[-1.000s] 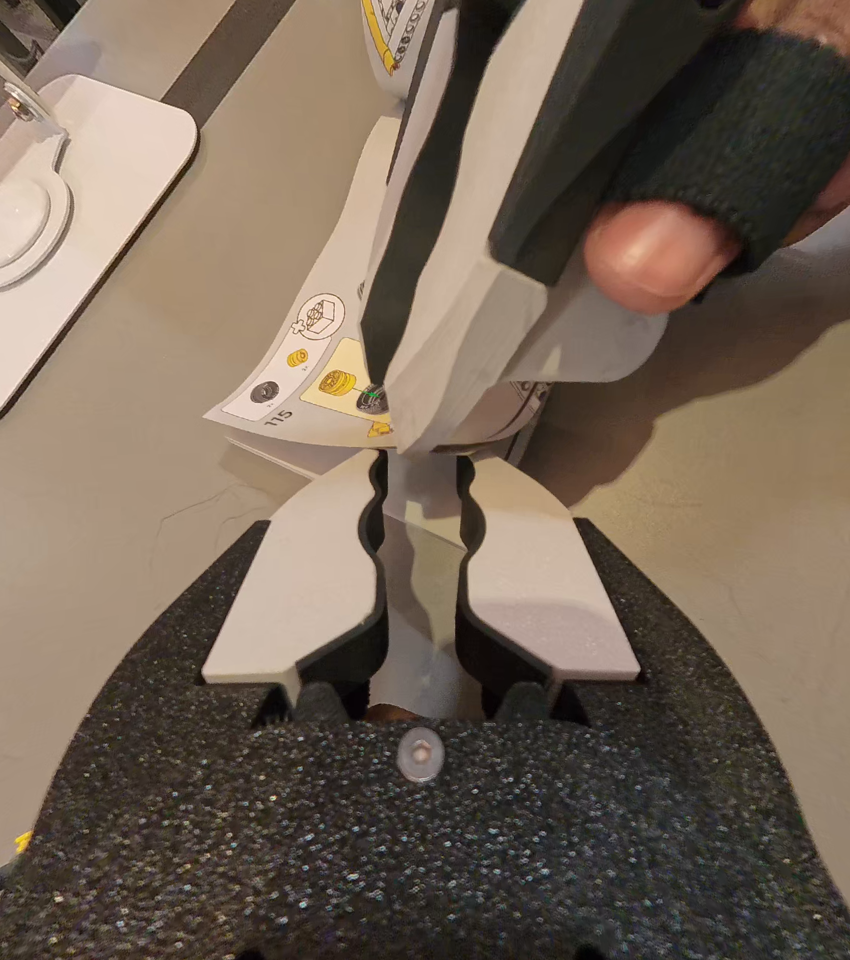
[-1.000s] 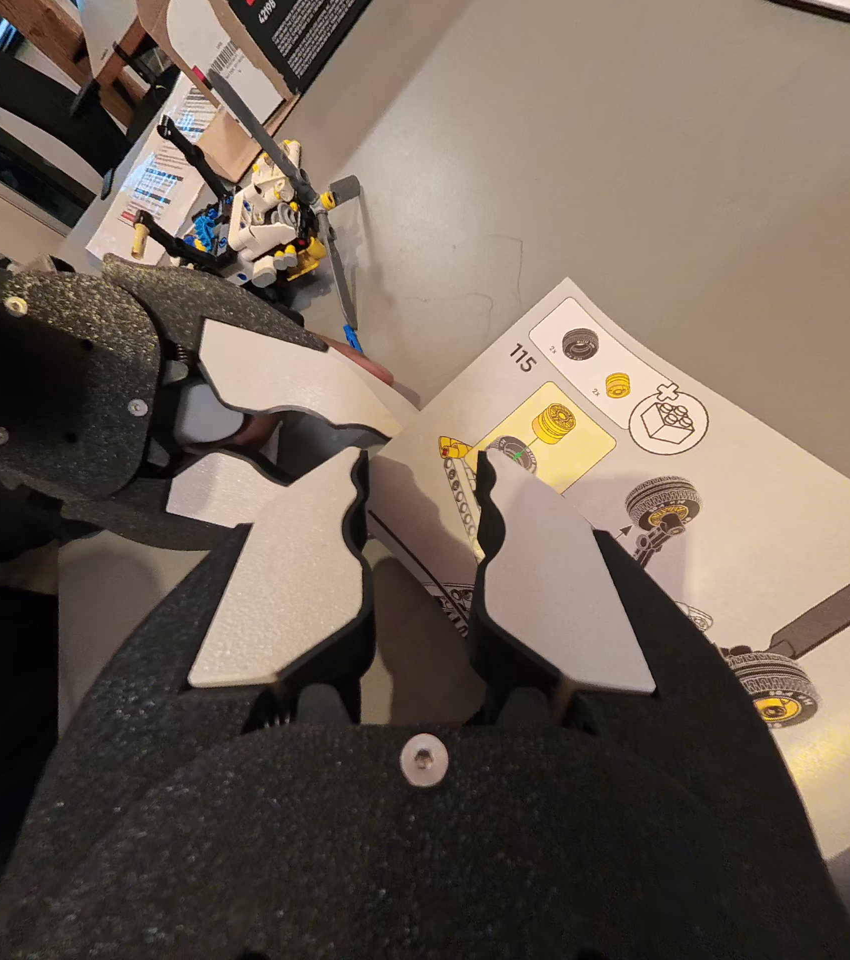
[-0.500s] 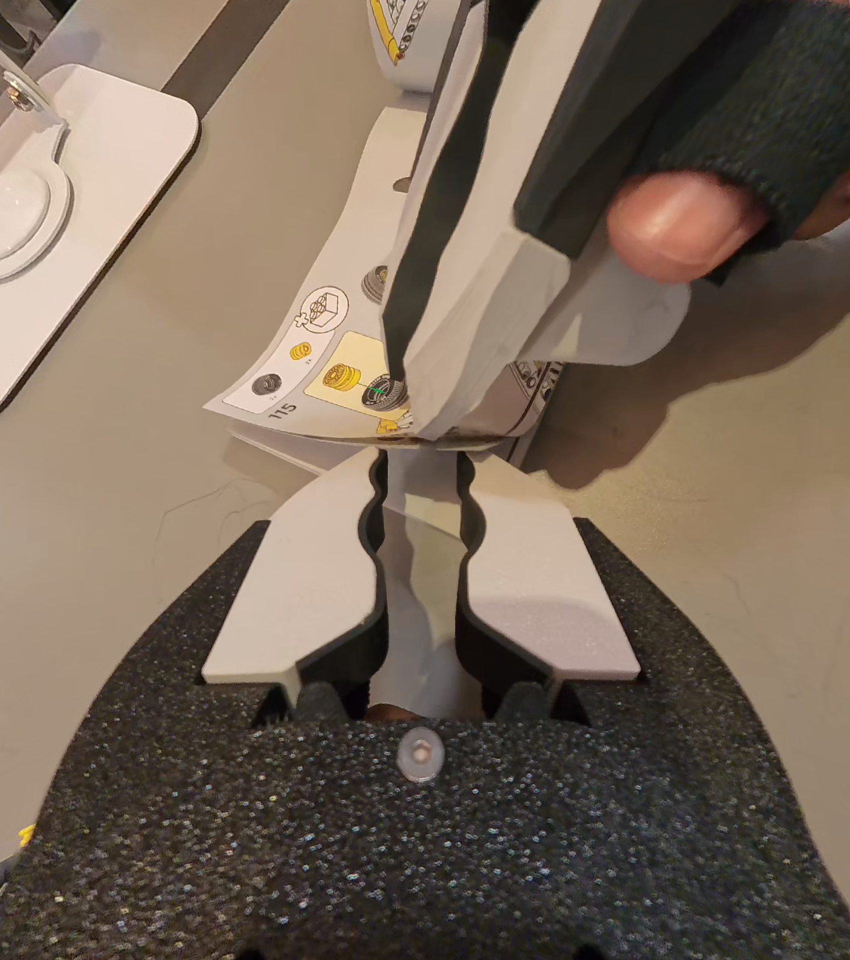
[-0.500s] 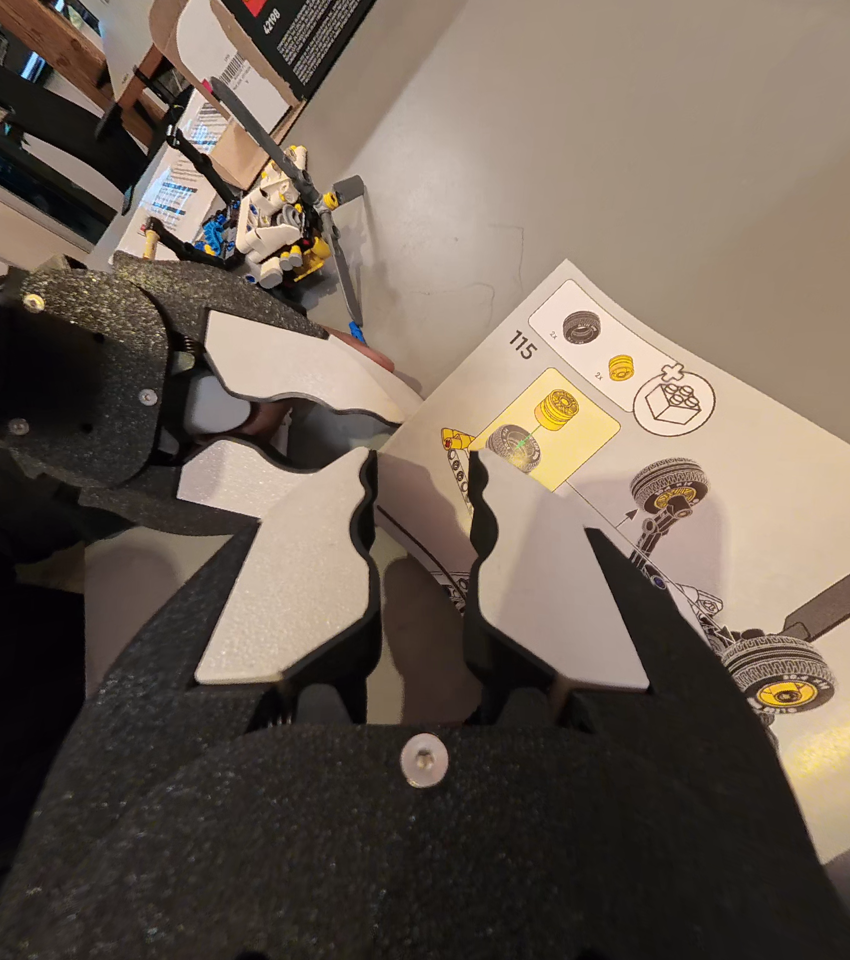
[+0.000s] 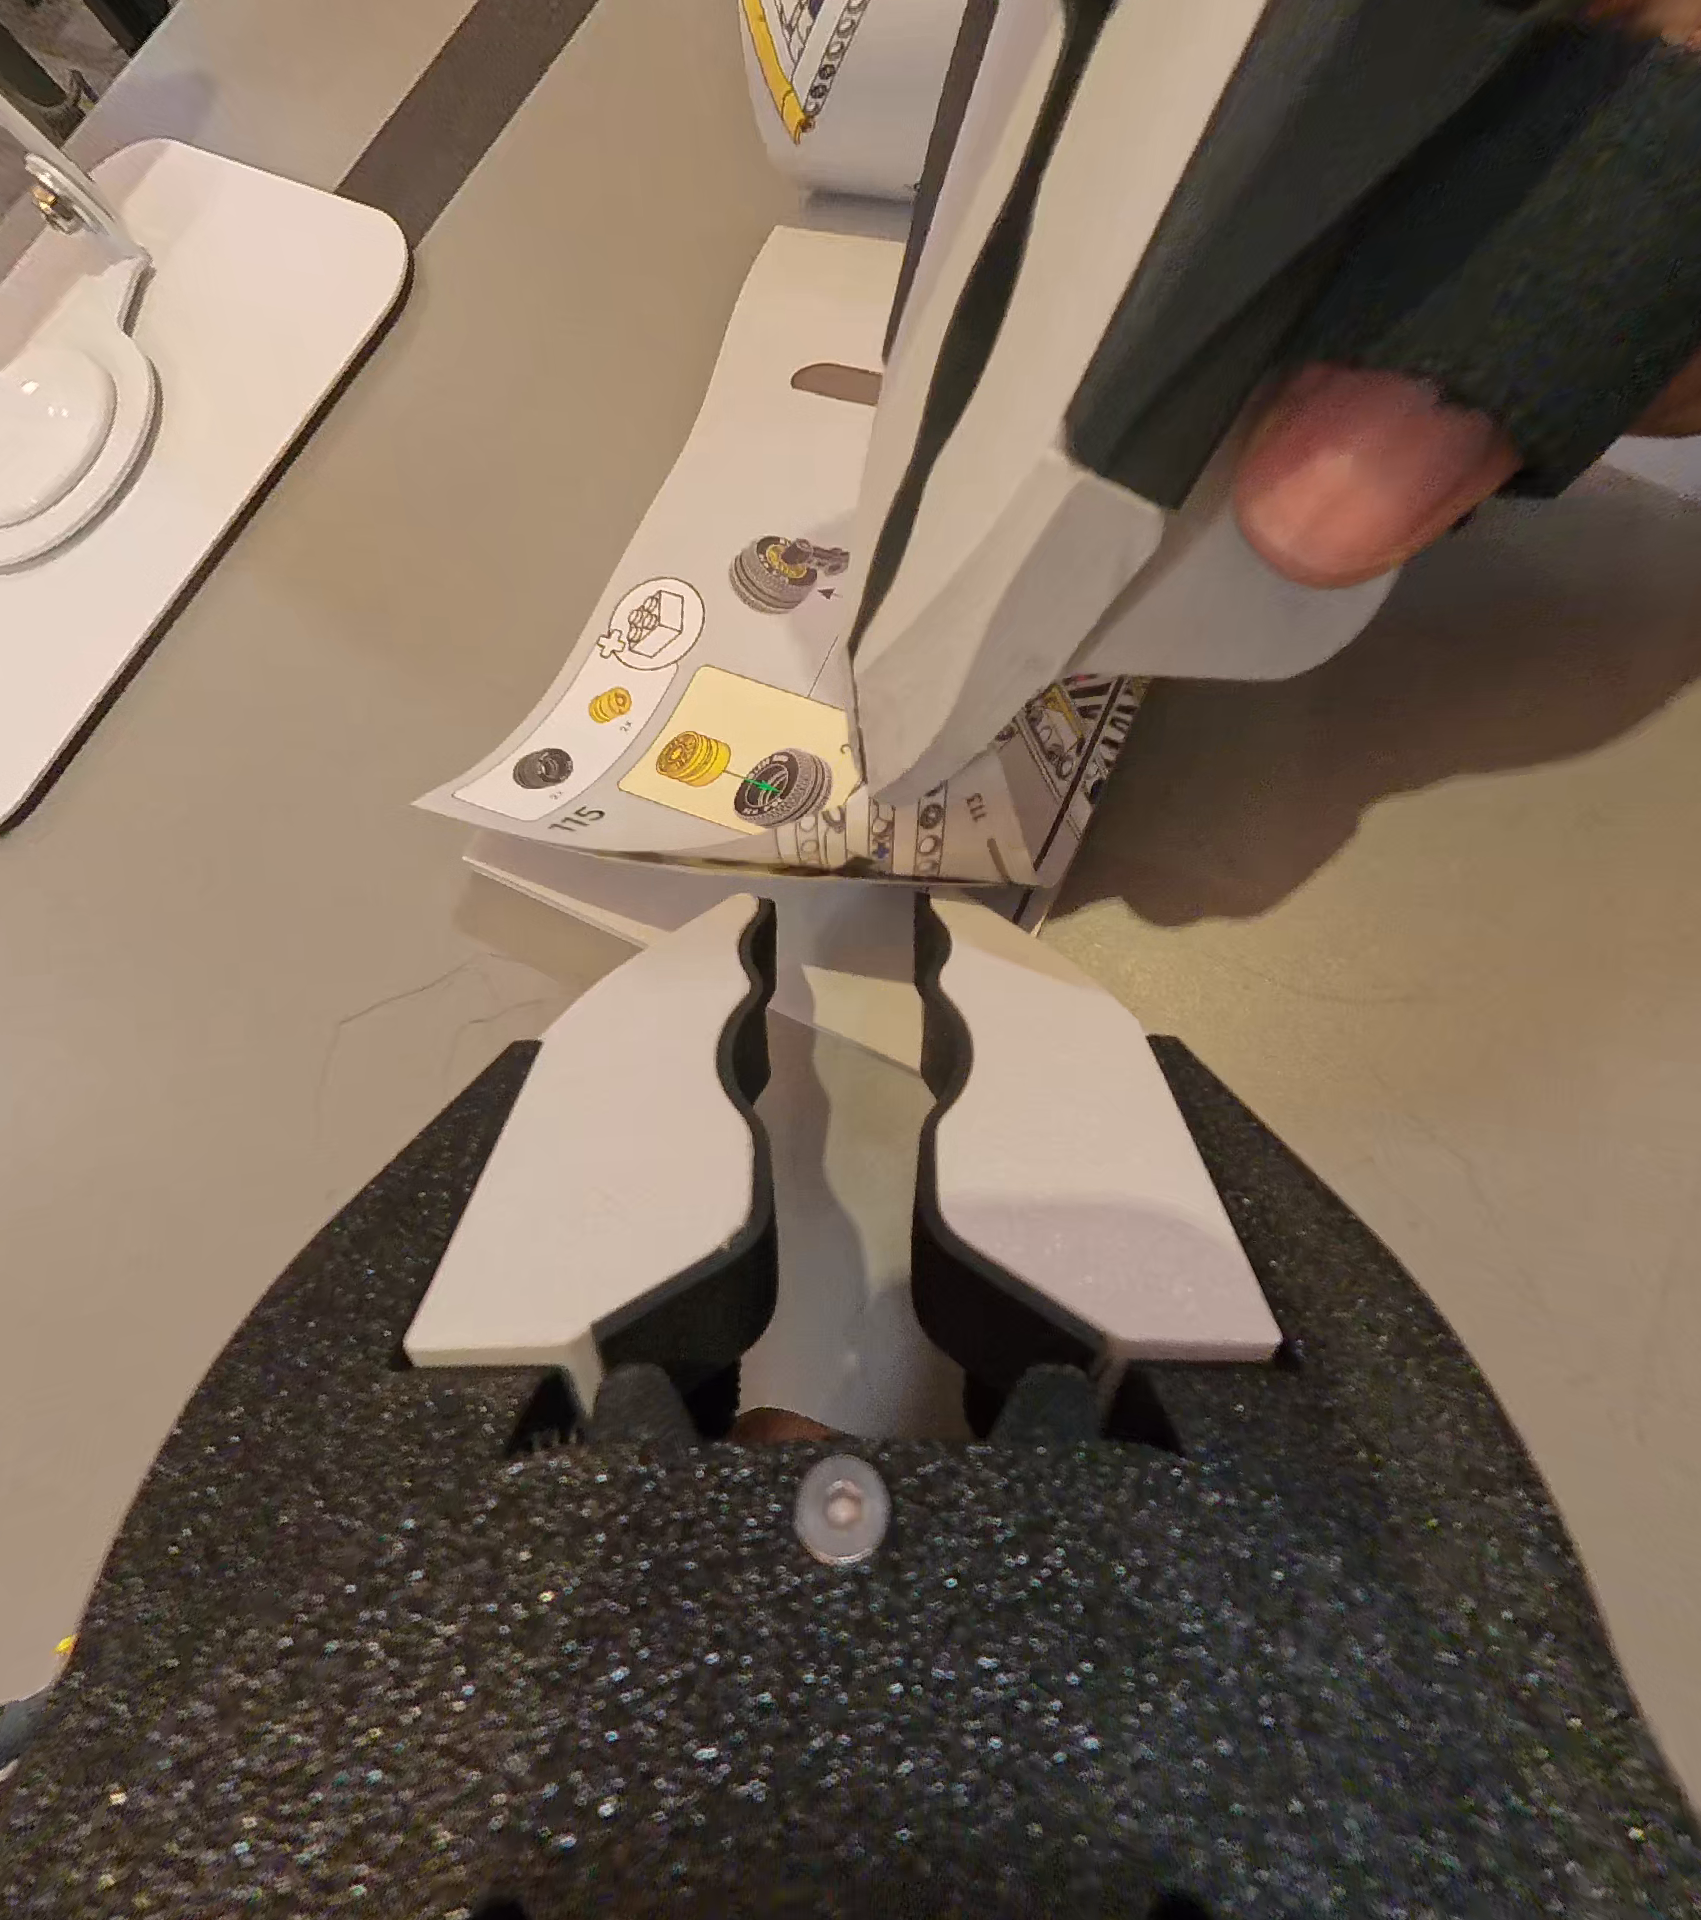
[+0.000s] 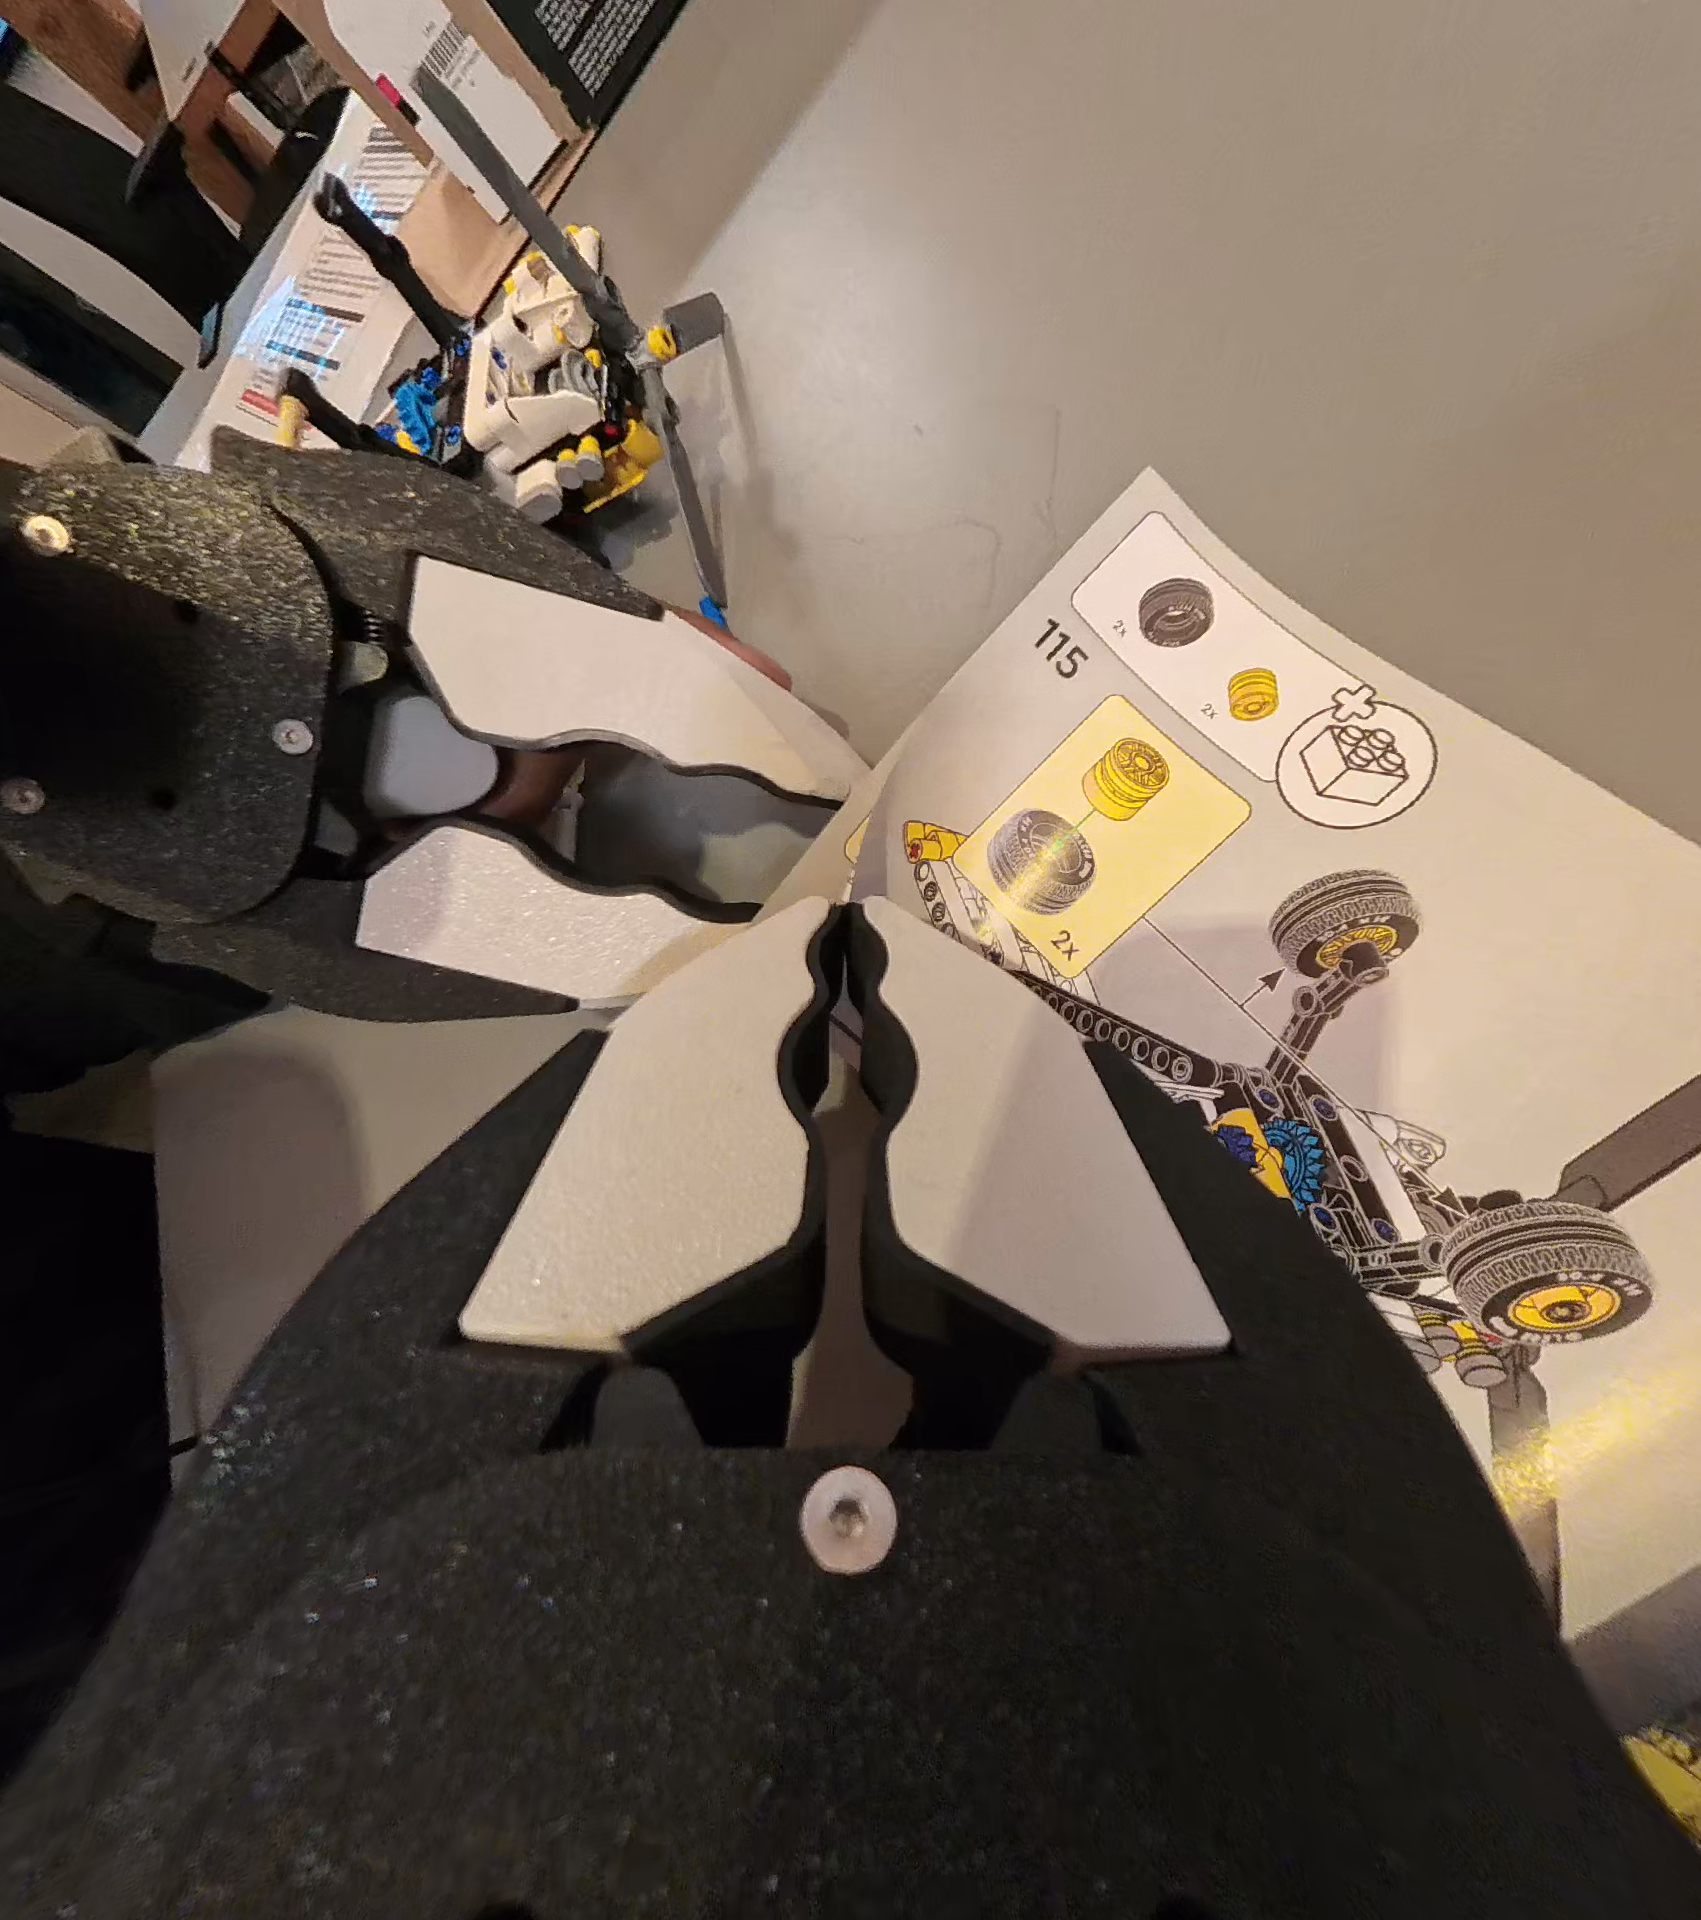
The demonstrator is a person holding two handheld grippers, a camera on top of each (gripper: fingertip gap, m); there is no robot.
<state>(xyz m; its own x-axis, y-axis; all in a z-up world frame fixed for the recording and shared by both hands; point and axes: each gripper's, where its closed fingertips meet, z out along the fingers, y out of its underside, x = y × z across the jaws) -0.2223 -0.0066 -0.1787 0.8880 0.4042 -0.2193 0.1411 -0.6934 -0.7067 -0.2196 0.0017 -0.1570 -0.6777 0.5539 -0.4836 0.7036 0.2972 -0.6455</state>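
An instruction booklet lies open on the grey table. My right gripper (image 6: 841, 914) is shut on the edge of its top page (image 6: 1241, 935), which curls up from the pages below. In the left wrist view the right gripper (image 5: 861, 748) comes down from the upper right and pinches that page (image 5: 680, 727). My left gripper (image 5: 841, 914) is open just in front of the booklet's lower pages (image 5: 617, 894); white paper shows under the gap between its fingers, and neither pad presses on it. The right wrist view shows the left gripper (image 6: 810, 844) at the left, its fingers apart.
A white flat stand base (image 5: 150, 416) sits at the table's left edge. A white, yellow and black brick model (image 6: 555, 384) with long grey blades stands beyond the left gripper, next to a cardboard box (image 6: 513, 94). A person's fingertip (image 5: 1345, 499) rests on the right gripper. Left and right tips are no more than a few centimetres apart.
My right gripper's fingers have come together on the page's edge and the page has risen and curled. The left gripper has stayed in place, open.
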